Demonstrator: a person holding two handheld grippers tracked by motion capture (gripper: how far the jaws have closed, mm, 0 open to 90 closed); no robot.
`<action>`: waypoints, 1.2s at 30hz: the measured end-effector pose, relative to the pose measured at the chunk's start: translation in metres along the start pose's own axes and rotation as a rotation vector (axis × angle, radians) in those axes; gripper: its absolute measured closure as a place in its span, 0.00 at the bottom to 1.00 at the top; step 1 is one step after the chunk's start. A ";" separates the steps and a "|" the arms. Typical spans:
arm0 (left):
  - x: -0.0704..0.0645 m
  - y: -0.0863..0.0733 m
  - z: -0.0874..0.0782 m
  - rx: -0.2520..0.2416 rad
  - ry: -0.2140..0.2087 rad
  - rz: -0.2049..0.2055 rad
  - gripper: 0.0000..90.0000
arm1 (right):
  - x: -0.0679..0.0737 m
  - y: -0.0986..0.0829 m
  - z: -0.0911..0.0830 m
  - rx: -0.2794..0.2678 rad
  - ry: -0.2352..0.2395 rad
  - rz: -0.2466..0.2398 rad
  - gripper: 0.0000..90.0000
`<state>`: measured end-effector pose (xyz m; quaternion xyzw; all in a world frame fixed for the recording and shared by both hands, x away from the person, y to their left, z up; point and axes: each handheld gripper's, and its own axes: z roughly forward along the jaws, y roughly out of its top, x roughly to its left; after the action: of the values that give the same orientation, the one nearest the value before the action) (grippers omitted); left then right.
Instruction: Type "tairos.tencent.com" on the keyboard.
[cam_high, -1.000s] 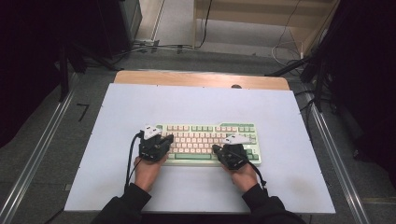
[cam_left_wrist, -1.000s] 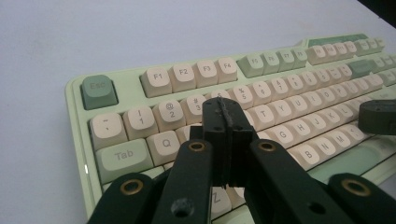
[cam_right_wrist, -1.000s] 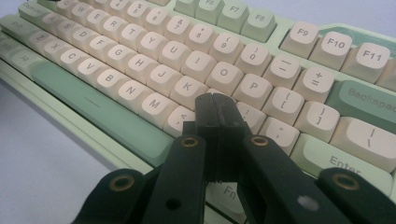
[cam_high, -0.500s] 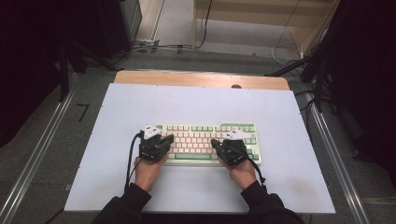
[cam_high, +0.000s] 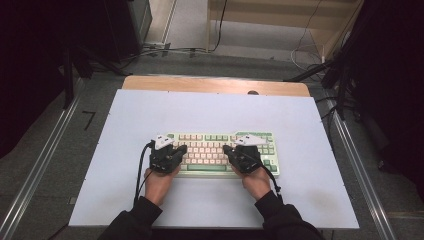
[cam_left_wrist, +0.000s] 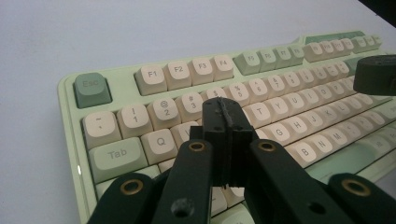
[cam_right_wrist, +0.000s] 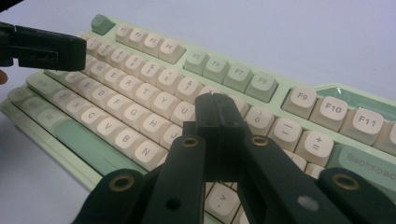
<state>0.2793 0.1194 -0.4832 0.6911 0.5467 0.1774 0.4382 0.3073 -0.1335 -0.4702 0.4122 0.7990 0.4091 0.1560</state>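
The desk (cam_high: 150, 115) carries the keyboard (cam_high: 210, 142) at its near middle, square to the person for typing. Left gripper (cam_left_wrist: 223, 123) and right gripper (cam_right_wrist: 217, 119) hover over the letter rows, fingers pressed together and empty, probably to poke single keys.

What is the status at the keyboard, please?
Left tongs shut, over the letter keys. Right tongs shut, same. Keyboard flat on table. Nothing in the way.

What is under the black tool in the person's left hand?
Under the shut black left tool lies the pale green keyboard with cream keys. Q, Tab and number keys show beside it. The keys right below its tip are covered, so I cannot read them.
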 end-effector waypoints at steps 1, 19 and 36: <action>0.000 0.000 0.000 0.000 -0.001 0.001 1.00 | 0.000 0.000 0.000 0.001 0.000 0.001 0.97; -0.018 -0.006 0.005 0.039 -0.055 0.041 1.00 | -0.001 0.001 0.006 -0.002 -0.011 0.002 0.97; -0.023 -0.011 0.009 0.068 -0.052 0.063 1.00 | -0.002 0.001 0.009 0.000 -0.016 0.005 0.97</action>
<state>0.2713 0.0944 -0.4919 0.7267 0.5190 0.1545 0.4227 0.3145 -0.1301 -0.4748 0.4173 0.7967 0.4063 0.1615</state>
